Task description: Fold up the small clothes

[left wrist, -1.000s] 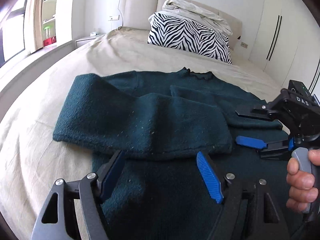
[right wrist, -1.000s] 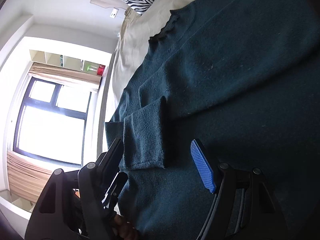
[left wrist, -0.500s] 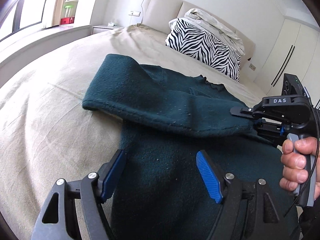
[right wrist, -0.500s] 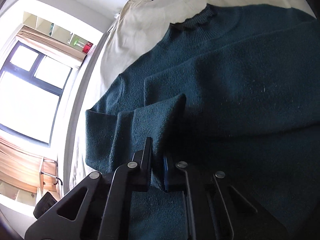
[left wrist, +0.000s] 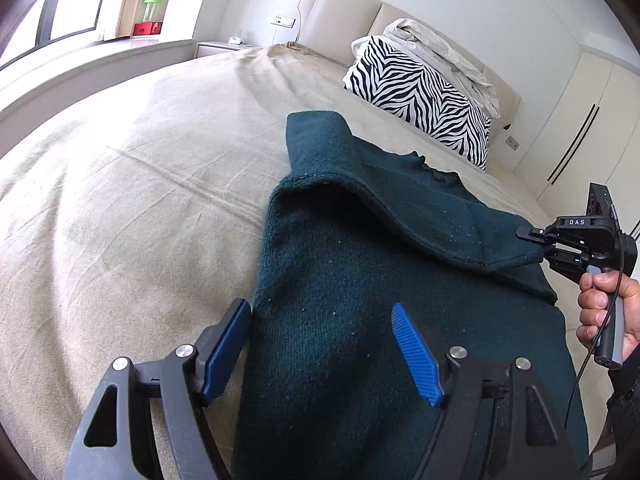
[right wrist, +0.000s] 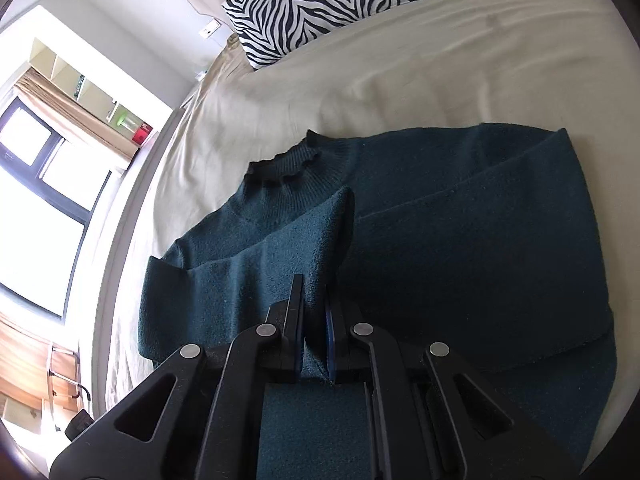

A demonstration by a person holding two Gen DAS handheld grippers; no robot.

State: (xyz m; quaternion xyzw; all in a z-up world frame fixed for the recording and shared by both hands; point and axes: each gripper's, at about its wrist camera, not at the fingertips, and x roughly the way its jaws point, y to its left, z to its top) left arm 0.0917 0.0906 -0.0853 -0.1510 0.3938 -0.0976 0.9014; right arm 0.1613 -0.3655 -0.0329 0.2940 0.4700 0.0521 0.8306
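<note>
daylight from window (right wrist: pixel 36 208) | glare there | sharp focus | fisheye-bent, dark-vignetted edges

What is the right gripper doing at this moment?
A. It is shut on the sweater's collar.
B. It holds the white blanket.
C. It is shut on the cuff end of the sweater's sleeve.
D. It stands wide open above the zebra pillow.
C: in the right wrist view the right gripper is closed with the sleeve of the dark green sweater pinched between its fingers, while the collar lies free farther up the bed.
</note>
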